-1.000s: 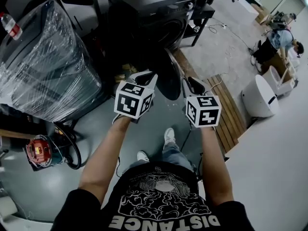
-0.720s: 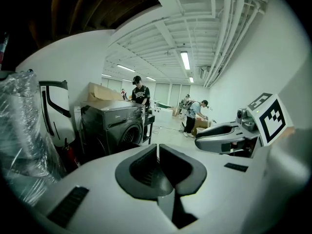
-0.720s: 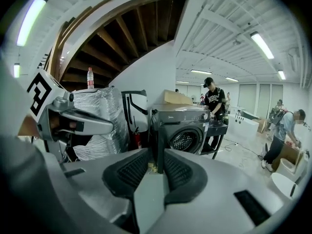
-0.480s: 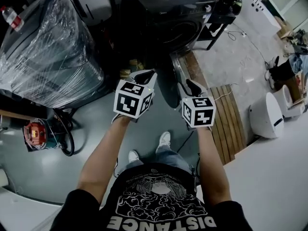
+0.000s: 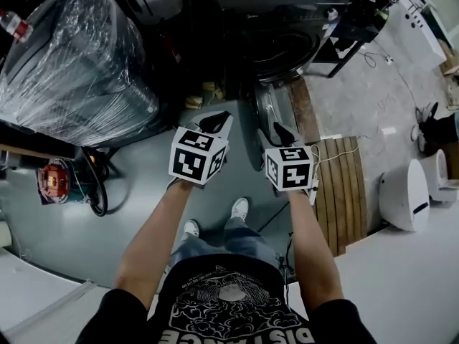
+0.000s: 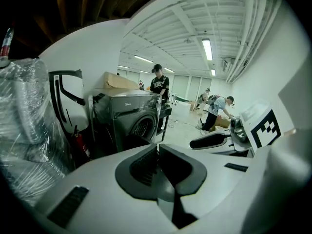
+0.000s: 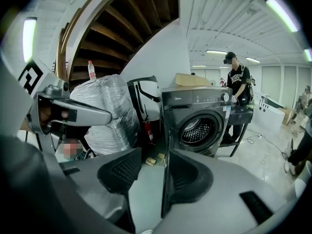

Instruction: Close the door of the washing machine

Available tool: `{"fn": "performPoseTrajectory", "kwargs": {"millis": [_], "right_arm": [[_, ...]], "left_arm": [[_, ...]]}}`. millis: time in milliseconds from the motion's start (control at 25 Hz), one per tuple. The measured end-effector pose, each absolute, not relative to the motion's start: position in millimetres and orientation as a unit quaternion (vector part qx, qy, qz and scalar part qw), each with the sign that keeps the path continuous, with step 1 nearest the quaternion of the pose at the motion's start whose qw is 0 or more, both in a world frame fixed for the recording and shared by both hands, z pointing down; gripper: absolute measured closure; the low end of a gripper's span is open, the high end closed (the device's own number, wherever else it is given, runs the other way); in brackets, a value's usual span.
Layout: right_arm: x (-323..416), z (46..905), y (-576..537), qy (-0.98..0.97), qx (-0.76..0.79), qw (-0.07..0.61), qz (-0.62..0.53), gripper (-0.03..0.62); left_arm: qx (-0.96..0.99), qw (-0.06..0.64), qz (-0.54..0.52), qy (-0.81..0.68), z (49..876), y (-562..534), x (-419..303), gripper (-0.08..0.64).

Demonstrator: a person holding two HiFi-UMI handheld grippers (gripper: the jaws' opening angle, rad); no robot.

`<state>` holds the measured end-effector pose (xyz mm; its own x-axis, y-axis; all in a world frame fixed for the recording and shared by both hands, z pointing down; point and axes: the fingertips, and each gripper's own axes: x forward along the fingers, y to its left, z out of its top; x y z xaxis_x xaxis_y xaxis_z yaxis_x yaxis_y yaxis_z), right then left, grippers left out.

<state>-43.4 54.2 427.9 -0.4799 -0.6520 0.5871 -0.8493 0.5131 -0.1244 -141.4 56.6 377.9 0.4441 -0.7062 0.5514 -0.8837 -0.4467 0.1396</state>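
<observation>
The dark washing machine (image 5: 276, 20) stands at the top of the head view with its drum (image 7: 197, 129) showing. Its round door (image 5: 267, 110) hangs open towards me, seen edge-on. My right gripper (image 5: 277, 130) is at the door's near rim. Its jaws have just been opening and now stand apart, with the door's thin edge (image 7: 166, 179) between them, close to the right-hand pad. My left gripper (image 5: 216, 122) hovers to the left of the door over the grey floor. Its pads (image 6: 146, 162) meet with nothing between them.
A plastic-wrapped appliance (image 5: 72, 70) fills the left. A red machine with a black hose (image 5: 54, 181) lies at its foot. A wooden pallet (image 5: 341, 185) and a white round unit (image 5: 405, 192) are on the right. A person (image 7: 239, 91) stands by the table (image 5: 358, 20) beside the machine.
Both grippers have come down and forward towards the open door. The right jaws have spread apart around the door's edge. The left jaws stay together.
</observation>
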Motion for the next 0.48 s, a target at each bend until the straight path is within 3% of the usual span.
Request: {"fn": "performPoseTrajectory", "kwargs": {"millis": [480], "right_arm": [[-44.9, 491.9, 30.7, -0.832, 0.427, 0.269, 0.23, 0.414]], "left_arm": [[0.806, 0.249, 0.219, -0.49, 427.4, 46.9, -136.9, 0.523]]}}
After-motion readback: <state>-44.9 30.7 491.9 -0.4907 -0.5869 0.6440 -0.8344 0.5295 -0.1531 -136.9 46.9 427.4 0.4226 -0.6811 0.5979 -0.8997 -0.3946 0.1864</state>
